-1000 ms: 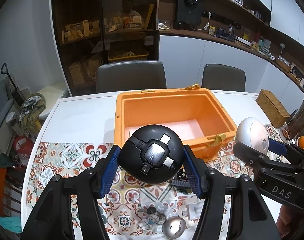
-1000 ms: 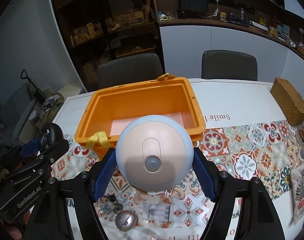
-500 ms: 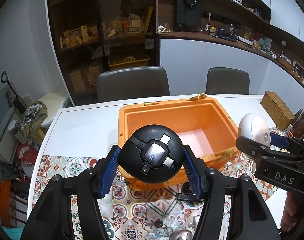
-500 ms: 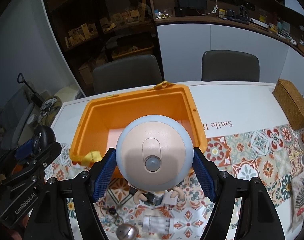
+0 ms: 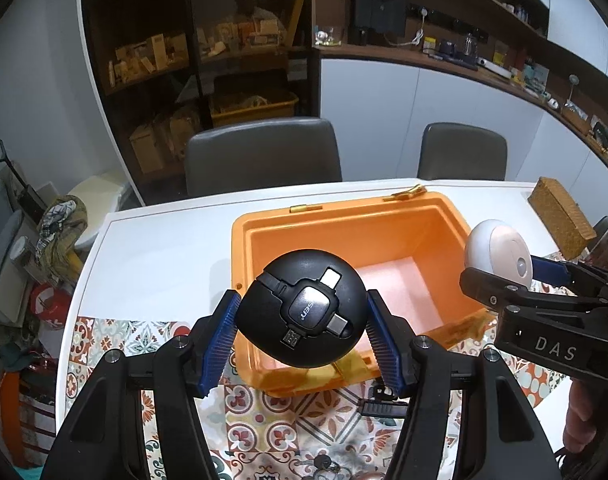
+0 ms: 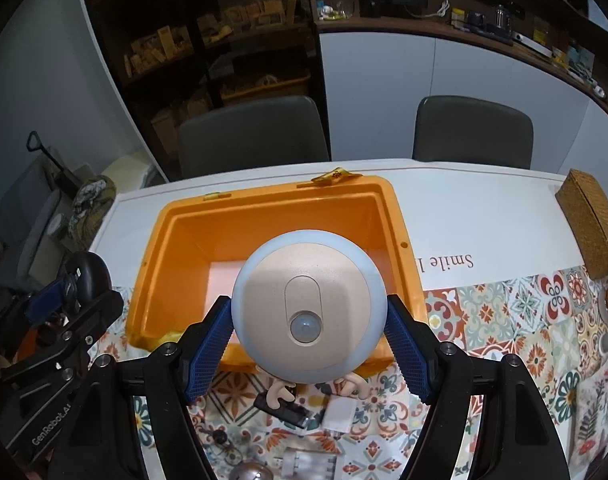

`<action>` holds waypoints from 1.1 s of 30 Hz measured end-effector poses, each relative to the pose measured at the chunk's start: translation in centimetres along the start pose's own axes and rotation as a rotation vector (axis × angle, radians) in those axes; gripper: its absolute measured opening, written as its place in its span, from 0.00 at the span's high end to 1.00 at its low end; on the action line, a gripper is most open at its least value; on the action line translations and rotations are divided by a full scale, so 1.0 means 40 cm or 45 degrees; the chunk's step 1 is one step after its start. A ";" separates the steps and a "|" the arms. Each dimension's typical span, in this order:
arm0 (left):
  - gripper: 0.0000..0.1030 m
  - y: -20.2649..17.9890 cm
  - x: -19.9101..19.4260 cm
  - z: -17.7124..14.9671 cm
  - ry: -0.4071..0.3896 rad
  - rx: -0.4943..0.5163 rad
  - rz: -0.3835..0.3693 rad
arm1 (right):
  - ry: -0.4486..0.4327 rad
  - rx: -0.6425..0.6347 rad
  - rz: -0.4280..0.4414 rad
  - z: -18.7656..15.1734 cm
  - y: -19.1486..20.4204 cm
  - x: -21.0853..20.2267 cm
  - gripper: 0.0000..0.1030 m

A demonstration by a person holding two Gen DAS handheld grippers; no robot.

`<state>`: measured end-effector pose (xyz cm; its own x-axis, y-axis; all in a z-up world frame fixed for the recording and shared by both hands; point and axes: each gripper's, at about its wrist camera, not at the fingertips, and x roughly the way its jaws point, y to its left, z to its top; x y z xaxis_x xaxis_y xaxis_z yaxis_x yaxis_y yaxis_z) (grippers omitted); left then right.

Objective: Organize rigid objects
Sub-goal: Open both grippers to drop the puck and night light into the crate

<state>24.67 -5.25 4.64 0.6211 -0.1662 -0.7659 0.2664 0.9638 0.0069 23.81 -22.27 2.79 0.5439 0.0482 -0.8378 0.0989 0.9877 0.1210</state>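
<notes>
Left wrist view: the left gripper has its jaws clamped on a round black cable gadget, held above the near rim of the open orange bin just ahead of them. Right of the jaws, the right gripper grips a white dome night light.

Right wrist view: the right gripper's jaws clamp the night light face-on, hiding part of the bin floor. Below the jaws, small items on the counter are partly hidden and blurred.

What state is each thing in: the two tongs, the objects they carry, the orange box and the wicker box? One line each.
Left tongs: shut on the black round device.
Black round device: held above the box's near edge.
Right tongs: shut on the round sensor light.
Round sensor light: held aloft.
Orange box: open, nothing visible inside.
Wicker box: closed.
</notes>
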 end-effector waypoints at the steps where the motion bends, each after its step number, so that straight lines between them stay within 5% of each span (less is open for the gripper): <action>1: 0.40 0.001 0.010 0.005 0.012 -0.001 -0.007 | 0.012 0.000 -0.002 0.005 0.000 0.009 0.28; 25: 0.40 0.011 0.207 0.041 0.243 -0.012 0.028 | 0.184 -0.004 -0.041 0.057 0.000 0.165 0.27; 33: 0.27 0.010 0.206 0.036 0.244 0.012 0.071 | 0.200 0.007 -0.044 0.057 -0.004 0.183 0.27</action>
<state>30.97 -6.53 -0.72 0.4840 -0.0691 -0.8723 0.2433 0.9682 0.0583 29.68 -22.40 -2.14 0.4034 0.0375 -0.9143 0.1199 0.9884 0.0934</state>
